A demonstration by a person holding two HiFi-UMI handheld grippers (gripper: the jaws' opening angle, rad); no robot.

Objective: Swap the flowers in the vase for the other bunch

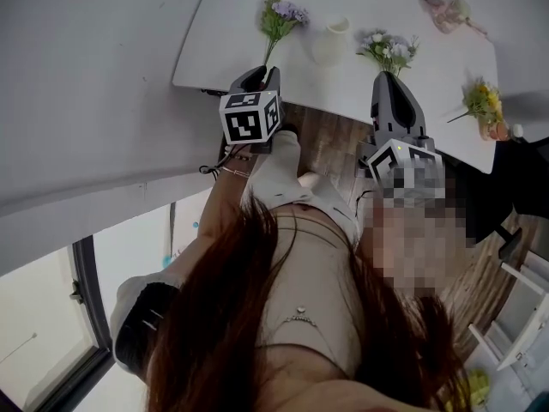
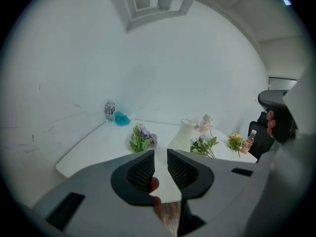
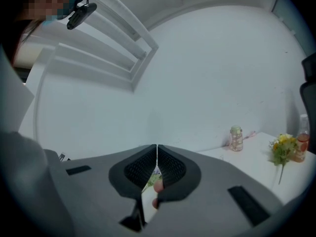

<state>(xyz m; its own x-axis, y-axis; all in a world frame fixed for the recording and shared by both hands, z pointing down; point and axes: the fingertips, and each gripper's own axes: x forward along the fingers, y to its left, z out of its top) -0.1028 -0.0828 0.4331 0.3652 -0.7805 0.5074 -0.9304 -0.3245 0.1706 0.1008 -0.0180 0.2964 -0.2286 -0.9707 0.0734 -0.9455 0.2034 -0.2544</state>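
A white vase (image 1: 333, 39) (image 2: 185, 132) stands empty on the white table (image 1: 223, 50). A purple bunch (image 1: 283, 13) (image 2: 141, 137) lies to its left and a white-and-green bunch (image 1: 390, 50) (image 2: 204, 144) to its right. My left gripper (image 1: 264, 74) (image 2: 161, 157) hovers at the table's near edge below the purple bunch, open with a narrow gap and nothing between its jaws. My right gripper (image 1: 388, 77) (image 3: 157, 149) is shut, its tip just short of the white-and-green bunch's stems; a bit of that bunch shows under its jaws.
A yellow bunch (image 1: 483, 101) (image 3: 282, 147) and a small pink bottle (image 2: 248, 141) lie at the table's right end. A pink object (image 1: 450, 11) and a small jar (image 3: 236, 138) sit farther back, a water bottle (image 2: 109, 110) and a teal thing (image 2: 121, 118) at the far left. Wooden floor below.
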